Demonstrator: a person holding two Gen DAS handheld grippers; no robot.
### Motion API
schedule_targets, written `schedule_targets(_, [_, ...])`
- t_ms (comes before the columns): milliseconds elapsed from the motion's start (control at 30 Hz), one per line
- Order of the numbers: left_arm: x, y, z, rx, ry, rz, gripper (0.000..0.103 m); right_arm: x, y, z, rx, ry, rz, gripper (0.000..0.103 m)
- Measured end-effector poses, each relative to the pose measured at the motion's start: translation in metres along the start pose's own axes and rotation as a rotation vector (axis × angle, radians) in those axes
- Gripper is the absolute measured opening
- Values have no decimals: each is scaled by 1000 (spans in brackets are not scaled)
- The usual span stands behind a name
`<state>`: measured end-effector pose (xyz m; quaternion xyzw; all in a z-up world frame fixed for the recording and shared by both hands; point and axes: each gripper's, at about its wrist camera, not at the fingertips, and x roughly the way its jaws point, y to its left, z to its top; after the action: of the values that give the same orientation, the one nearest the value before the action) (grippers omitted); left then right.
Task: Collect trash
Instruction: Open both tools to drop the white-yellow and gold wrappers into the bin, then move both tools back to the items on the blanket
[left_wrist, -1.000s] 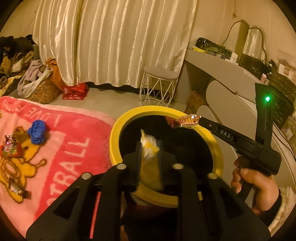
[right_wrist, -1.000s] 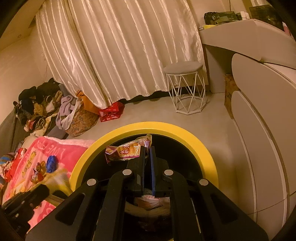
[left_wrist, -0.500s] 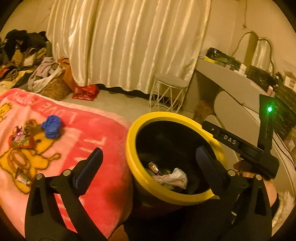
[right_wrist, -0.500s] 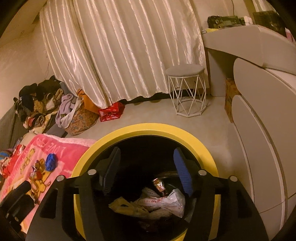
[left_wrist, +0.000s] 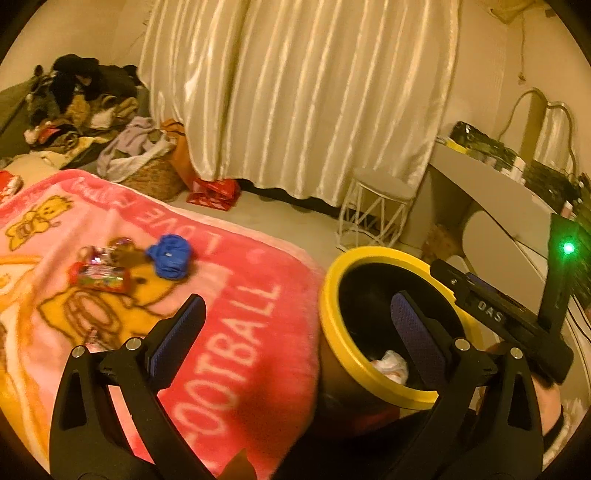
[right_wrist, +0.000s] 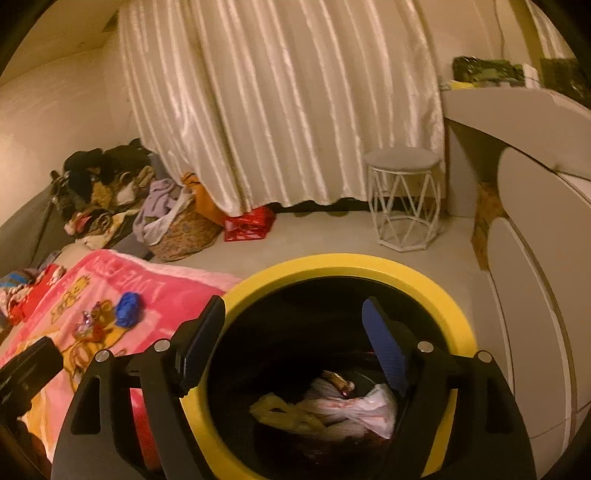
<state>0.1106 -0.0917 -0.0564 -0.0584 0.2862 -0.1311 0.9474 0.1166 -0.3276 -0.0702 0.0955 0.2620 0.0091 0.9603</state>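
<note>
The left gripper (left_wrist: 295, 325) is seen with its fingers spread wide and nothing between them, one finger over the pink blanket (left_wrist: 236, 317) and the other over the mouth of the yellow-rimmed bin (left_wrist: 332, 332). The right gripper (right_wrist: 295, 332) is held over the bin (right_wrist: 436, 291), its jaws opening, with nothing between them. Crumpled wrappers and a white bag (right_wrist: 354, 406) are found at the bottom of the bin, at 6 o'clock in the right wrist view. On the blanket, at 9 o'clock in the left wrist view, a blue crumpled ball (left_wrist: 169, 255) lies just beside a red snack wrapper (left_wrist: 99, 276). A white stool (right_wrist: 405, 199) stands on the floor at 1 o'clock from the bin.
</note>
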Motion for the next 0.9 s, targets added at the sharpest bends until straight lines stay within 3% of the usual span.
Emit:
schedule_targets(400, [-26, 45, 7, -45, -76, 123, 92, 0, 61, -4, -109, 23, 130, 77])
schedule_targets(900, [-38, 111, 2, -164, -77, 219, 92, 21, 126, 0, -180, 91, 271, 77])
